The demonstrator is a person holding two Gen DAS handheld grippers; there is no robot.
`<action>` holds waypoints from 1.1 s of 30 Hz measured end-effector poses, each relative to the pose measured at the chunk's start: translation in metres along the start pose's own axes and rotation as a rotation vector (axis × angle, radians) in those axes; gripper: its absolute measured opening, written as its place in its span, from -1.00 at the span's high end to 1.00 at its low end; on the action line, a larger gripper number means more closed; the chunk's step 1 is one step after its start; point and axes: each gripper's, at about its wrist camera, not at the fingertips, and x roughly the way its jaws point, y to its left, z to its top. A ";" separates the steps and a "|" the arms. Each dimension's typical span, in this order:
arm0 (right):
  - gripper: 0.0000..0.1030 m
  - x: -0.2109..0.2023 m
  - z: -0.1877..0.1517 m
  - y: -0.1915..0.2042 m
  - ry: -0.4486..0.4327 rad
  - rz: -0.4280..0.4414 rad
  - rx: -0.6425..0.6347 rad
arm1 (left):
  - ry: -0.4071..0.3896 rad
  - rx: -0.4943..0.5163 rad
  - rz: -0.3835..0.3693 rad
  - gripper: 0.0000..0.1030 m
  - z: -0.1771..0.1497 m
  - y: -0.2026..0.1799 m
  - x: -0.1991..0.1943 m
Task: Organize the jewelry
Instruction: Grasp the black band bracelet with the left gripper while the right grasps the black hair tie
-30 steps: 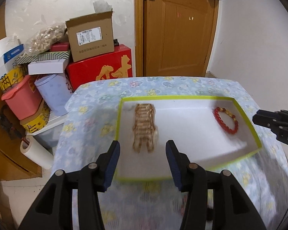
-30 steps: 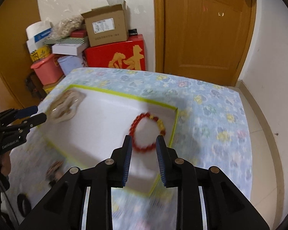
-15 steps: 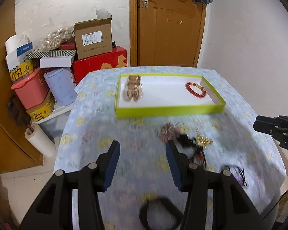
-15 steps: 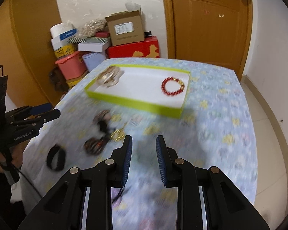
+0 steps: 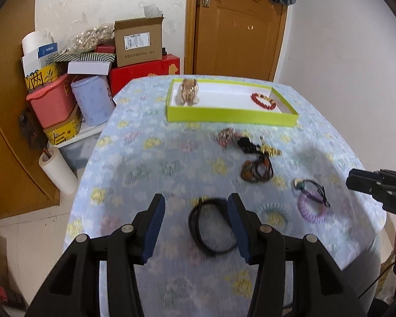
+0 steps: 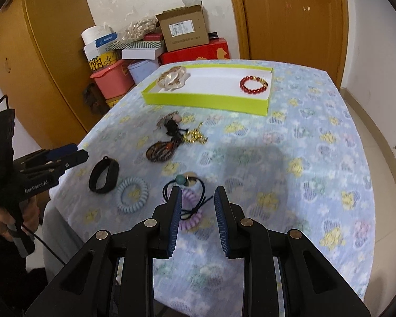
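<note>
2 bracelets (image 6: 253,84) in tray (image 6: 206,102), 2 claws (image 6: 198,211).

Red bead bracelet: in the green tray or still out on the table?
In. The red bead bracelet lies flat on the white floor of the green tray, at its right end, apart from the loose pieces on the tablecloth.

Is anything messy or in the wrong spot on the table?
Yes. Only the red bead bracelet and a gold piece lie in the green tray. The rest is loose on the tablecloth: a tangled heap of dark and gold jewelry, a black band, a blue coil and a purple coil.
</note>
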 end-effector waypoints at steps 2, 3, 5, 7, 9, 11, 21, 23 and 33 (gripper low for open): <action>0.49 0.001 -0.002 0.000 0.005 -0.001 -0.003 | 0.008 -0.002 -0.002 0.00 -0.004 -0.001 0.001; 0.49 0.001 -0.002 0.001 0.006 -0.002 -0.004 | 0.012 -0.005 -0.003 0.00 -0.006 0.000 0.001; 0.49 0.002 -0.003 0.001 0.008 -0.003 -0.006 | 0.022 -0.014 -0.004 0.01 -0.009 0.000 0.003; 0.49 0.004 -0.004 0.002 0.012 -0.004 -0.007 | 0.030 -0.017 -0.001 0.01 -0.012 -0.001 0.005; 0.49 0.007 -0.004 0.002 0.020 -0.001 -0.008 | 0.039 -0.018 0.001 0.01 -0.014 -0.001 0.008; 0.49 0.010 -0.005 0.004 0.028 0.001 -0.012 | 0.047 -0.017 0.003 0.02 -0.016 -0.002 0.011; 0.39 0.021 -0.007 0.025 0.040 0.035 -0.102 | 0.098 -0.027 0.016 0.30 -0.026 -0.002 0.028; 0.38 0.025 -0.007 0.030 0.043 0.041 -0.123 | 0.107 -0.025 0.017 0.37 -0.028 -0.003 0.031; 0.38 0.046 -0.007 0.045 0.060 0.025 -0.211 | 0.090 0.003 0.033 0.59 -0.028 -0.007 0.034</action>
